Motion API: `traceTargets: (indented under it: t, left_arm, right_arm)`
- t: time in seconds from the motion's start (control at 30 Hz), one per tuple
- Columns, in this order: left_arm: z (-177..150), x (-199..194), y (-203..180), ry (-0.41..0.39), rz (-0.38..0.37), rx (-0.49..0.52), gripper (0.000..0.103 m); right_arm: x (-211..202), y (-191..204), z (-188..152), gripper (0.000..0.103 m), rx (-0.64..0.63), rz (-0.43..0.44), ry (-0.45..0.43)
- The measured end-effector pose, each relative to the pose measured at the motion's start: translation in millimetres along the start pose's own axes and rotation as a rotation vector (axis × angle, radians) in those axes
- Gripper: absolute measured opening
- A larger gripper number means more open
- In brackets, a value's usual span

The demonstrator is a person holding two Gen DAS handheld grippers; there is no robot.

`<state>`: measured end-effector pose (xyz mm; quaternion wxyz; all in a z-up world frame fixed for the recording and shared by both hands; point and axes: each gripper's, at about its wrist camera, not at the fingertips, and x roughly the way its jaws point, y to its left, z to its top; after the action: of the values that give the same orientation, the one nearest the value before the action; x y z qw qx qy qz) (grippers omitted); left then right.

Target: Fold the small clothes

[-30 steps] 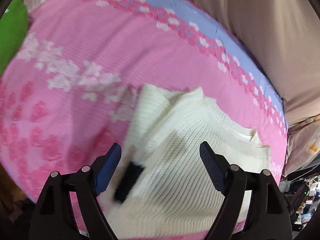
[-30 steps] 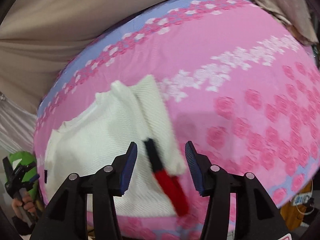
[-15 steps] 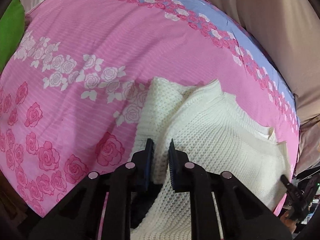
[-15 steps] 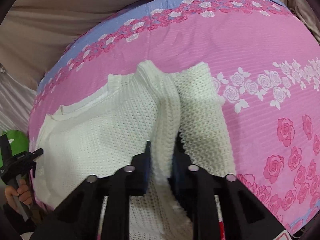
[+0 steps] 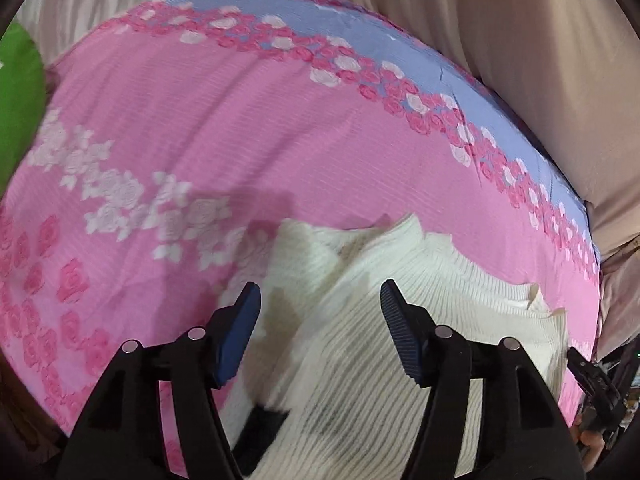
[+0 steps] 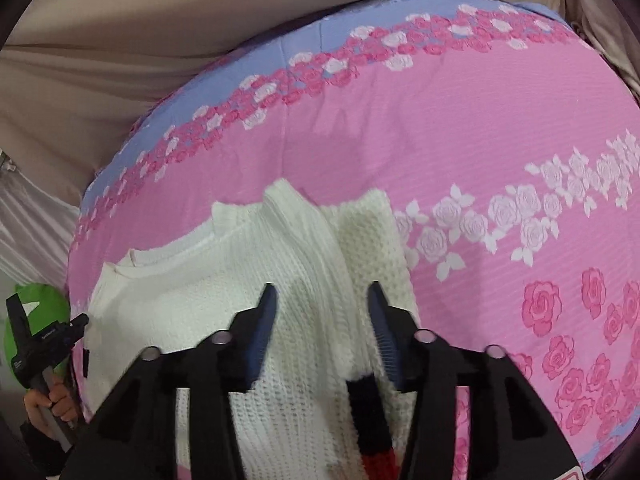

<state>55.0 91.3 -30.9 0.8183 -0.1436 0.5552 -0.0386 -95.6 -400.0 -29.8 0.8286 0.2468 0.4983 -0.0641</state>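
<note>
The cream waffle-knit sweater [image 6: 224, 304] is laid flat on the pink rose-print bedsheet [image 6: 460, 128], 1 sleeve folded inward; the left gripper [image 5: 320, 312] and right gripper [image 6: 322, 320] have just been opened, jaws apart above the knit, nothing clamped, presumably so the fold is left settled.

Left gripper [image 5: 320, 312]: black angular finger arms, blue ribbed pads, two round silver screw heads on each arm. Right gripper [image 6: 322, 320]: same black build, blue ridged pads, paired silver screws; red-edged white label at 5 o'clock. Person's hand [image 6: 52, 404] at 8 o'clock: dark sleeve cuff.
</note>
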Motion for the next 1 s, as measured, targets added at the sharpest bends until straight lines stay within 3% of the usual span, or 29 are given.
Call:
traceTargets:
  t: [0.07, 0.1, 0.13, 0.17, 0.2, 0.23, 0.3, 0.4, 0.53, 0.57, 0.63, 0.7, 0.8, 0.87, 0.93, 1.0]
  left_arm:
    - [5.1, 14.6, -8.6, 0.037, -0.017, 0.024, 0.026]
    - [7.1, 21.0, -15.6, 0.056, -0.008, 0.062, 0.005]
    - [8.7, 22.5, -18.6, 0.054, 0.01, 0.074, 0.005]
    - [10.9, 23.6, -19.8, 0.045, 0.028, 0.076, 0.005]
    - [12.5, 25.2, -18.6, 0.047, 0.04, 0.074, 0.004]
    - [15.3, 29.8, -14.0, 0.054, 0.054, 0.061, 0.004]
    - [18.1, 38.1, -7.5, 0.055, 0.054, 0.043, 0.004]
    - [20.3, 34.7, -10.4, 0.06, 0.069, 0.059, 0.005]
    - [9.9, -7.6, -15.0, -0.004, 0.033, 0.045, 0.007]
    - [4.4, -19.0, -18.5, -0.018, 0.019, 0.046, 0.007]
    - [-17.8, -38.3, -35.6, -0.033, -0.018, 0.107, 0.01]
    - [-46.9, -38.5, -62.0, 0.012, -0.036, 0.208, 0.013]
    - [-82.2, -17.5, -83.6, 0.102, -0.03, 0.307, 0.021]
    - [-98.6, 3.6, -76.4, 0.18, 0.011, 0.301, 0.021]
    - [-99.8, 1.4, -60.0, 0.167, -0.025, 0.259, 0.021]
    - [-100.5, -2.8, -47.0, 0.153, 0.024, 0.262, 0.021]
  right_arm:
    - [13.0, 7.1, 11.3, 0.065, -0.035, -0.012, 0.013]
    - [23.5, 9.1, 15.9, 0.065, -0.043, -0.032, 0.036]
    - [35.1, 11.2, 19.5, 0.065, -0.043, -0.052, 0.061]
    - [42.0, 12.7, 20.9, 0.057, -0.039, -0.063, 0.075]
    - [43.7, 16.9, 22.1, 0.029, -0.043, -0.07, 0.065]
    - [41.1, 22.9, 25.5, 0.008, -0.057, -0.066, 0.053]
    - [32.5, 30.8, 34.3, 0.008, -0.068, -0.042, 0.018]
    - [54.0, 17.1, 39.7, 0.006, -0.076, -0.154, 0.053]
    - [49.3, 5.3, 37.9, 0.008, -0.014, -0.092, 0.052]
    - [36.1, 9.7, 35.7, 0.014, -0.004, -0.089, 0.027]
    - [10.4, 23.0, 25.8, 0.018, -0.031, -0.094, -0.02]
    - [-11.6, 45.0, 6.9, 0.018, -0.074, -0.009, -0.033]
    - [-11.1, 88.9, -31.2, 0.018, -0.178, 0.121, 0.065]
    - [8.4, 120.6, -64.4, 0.018, -0.289, 0.149, 0.174]
    - [33.0, 130.4, -90.9, 0.011, -0.374, 0.106, 0.274]
    - [36.1, 112.1, -98.6, 0.002, -0.371, 0.072, 0.285]
